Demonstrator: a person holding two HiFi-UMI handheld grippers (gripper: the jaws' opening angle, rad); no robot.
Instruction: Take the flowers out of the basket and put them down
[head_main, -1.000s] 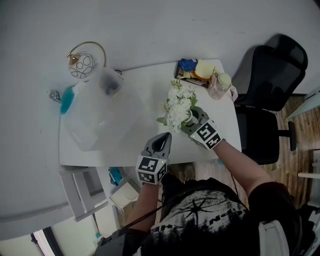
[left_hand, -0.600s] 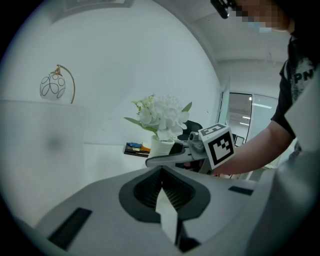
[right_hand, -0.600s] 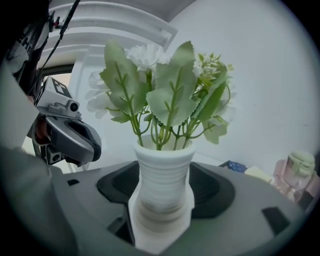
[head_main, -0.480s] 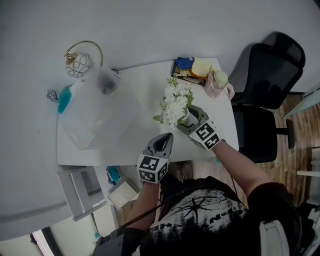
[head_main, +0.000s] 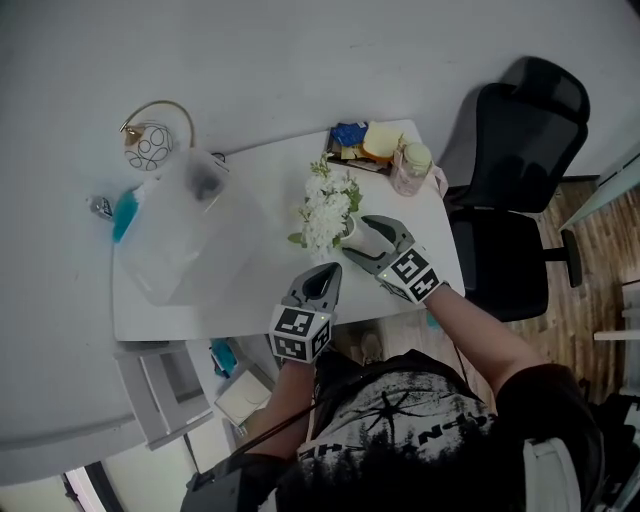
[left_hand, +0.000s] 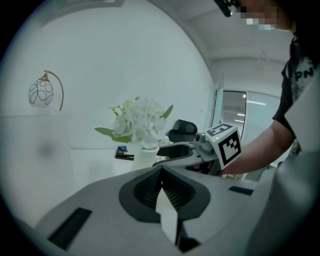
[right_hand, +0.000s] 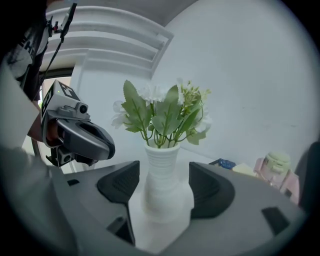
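White flowers (head_main: 325, 205) with green leaves stand upright in a ribbed white vase (right_hand: 162, 175) on the white table (head_main: 240, 300). My right gripper (head_main: 357, 238) is just to the vase's right. Its jaws have just been opening, and the vase's base sits between them with a gap on each side. In the right gripper view the flowers (right_hand: 162, 112) rise above the right gripper (right_hand: 164, 187). My left gripper (head_main: 330, 270) is shut and empty near the table's front edge, pointing toward the vase (left_hand: 146, 156).
A translucent container (head_main: 190, 225) lies at the table's left, with a blue item (head_main: 125, 212) and a wire globe ornament (head_main: 148, 148) beyond it. Snack packets (head_main: 360, 145) and a pink bottle (head_main: 410, 168) fill the far right corner. A black office chair (head_main: 510, 170) stands to the right.
The right gripper's jaws have widened off the vase and the gripper has drawn back toward the person. The vase stays standing. The left gripper has moved a little.
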